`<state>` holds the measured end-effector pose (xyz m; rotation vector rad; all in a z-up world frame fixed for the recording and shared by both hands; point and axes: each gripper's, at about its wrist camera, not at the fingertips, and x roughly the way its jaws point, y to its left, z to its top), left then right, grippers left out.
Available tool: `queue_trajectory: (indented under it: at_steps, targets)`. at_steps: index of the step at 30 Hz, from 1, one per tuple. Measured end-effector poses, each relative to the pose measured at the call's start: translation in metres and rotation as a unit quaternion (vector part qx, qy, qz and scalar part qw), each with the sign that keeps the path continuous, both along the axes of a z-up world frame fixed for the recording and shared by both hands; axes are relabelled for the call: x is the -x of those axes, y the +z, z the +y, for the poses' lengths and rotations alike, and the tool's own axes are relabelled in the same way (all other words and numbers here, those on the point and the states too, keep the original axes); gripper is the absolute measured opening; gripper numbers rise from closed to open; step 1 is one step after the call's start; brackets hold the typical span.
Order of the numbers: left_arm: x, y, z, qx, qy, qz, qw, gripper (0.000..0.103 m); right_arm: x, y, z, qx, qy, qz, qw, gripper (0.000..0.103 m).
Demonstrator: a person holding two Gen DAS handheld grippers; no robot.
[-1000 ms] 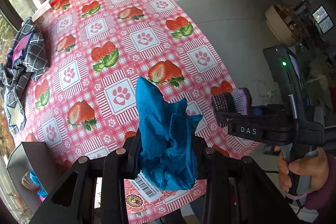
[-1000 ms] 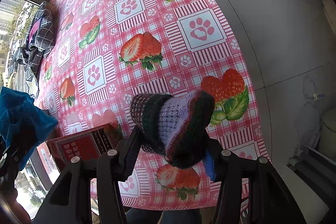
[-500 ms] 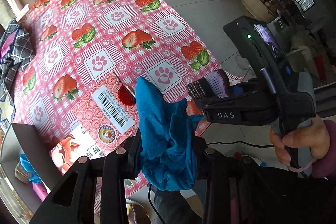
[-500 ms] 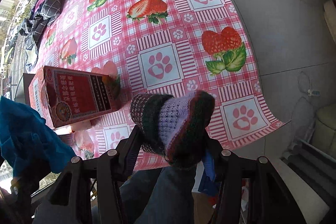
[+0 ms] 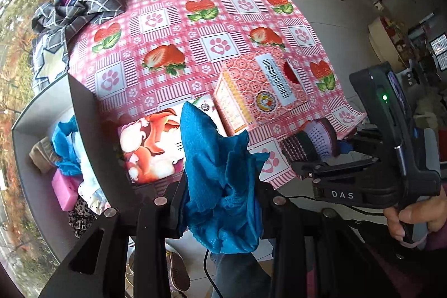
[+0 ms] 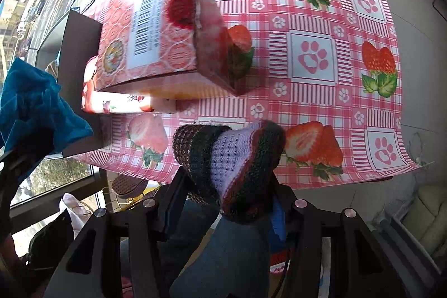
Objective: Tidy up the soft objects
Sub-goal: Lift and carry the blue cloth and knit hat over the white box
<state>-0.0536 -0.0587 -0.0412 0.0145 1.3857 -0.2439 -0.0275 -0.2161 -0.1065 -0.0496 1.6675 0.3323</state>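
My left gripper (image 5: pixel 220 194) is shut on a crumpled blue cloth (image 5: pixel 218 175), held above the table's near edge. The cloth also shows at the left of the right wrist view (image 6: pixel 33 105). My right gripper (image 6: pixel 227 180) is shut on a knitted piece (image 6: pixel 232 161) in purple, dark green and maroon stripes; it also shows in the left wrist view (image 5: pixel 310 141). A grey open box (image 5: pixel 42 158) at the table's left corner holds several soft items, among them a blue cloth (image 5: pixel 65 147) and a pink block (image 5: pixel 65 192).
The table has a pink strawberry and paw-print cover (image 5: pixel 195 27). A red carton with a barcode (image 5: pixel 262 88) lies on a flat picture box (image 5: pixel 151 150) near the front edge. A dark plaid garment (image 5: pixel 81 2) lies at the far left. Grey floor lies to the right.
Both grippers have pulled back toward the table's near edge and swung left. The grey box and both cartons have come into view. Both grips are unchanged.
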Motion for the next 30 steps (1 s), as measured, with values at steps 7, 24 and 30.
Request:
queue_trajectory:
  at_steps: [7,24,30]
  targets:
    - [0.014,0.001,0.044,-0.002,0.061,-0.002,0.9982,0.038,0.01,0.007,0.053,-0.007,0.072,-0.007,0.997,0.053]
    - [0.052,0.002,0.149,0.007,0.212,-0.013,0.9771,0.038,0.017,0.035,0.158,-0.014,0.195,-0.038,0.98,0.053]
    - [0.065,-0.001,0.18,0.005,0.264,-0.015,0.9644,0.038,0.016,0.042,0.182,-0.011,0.22,-0.042,0.975,0.053]
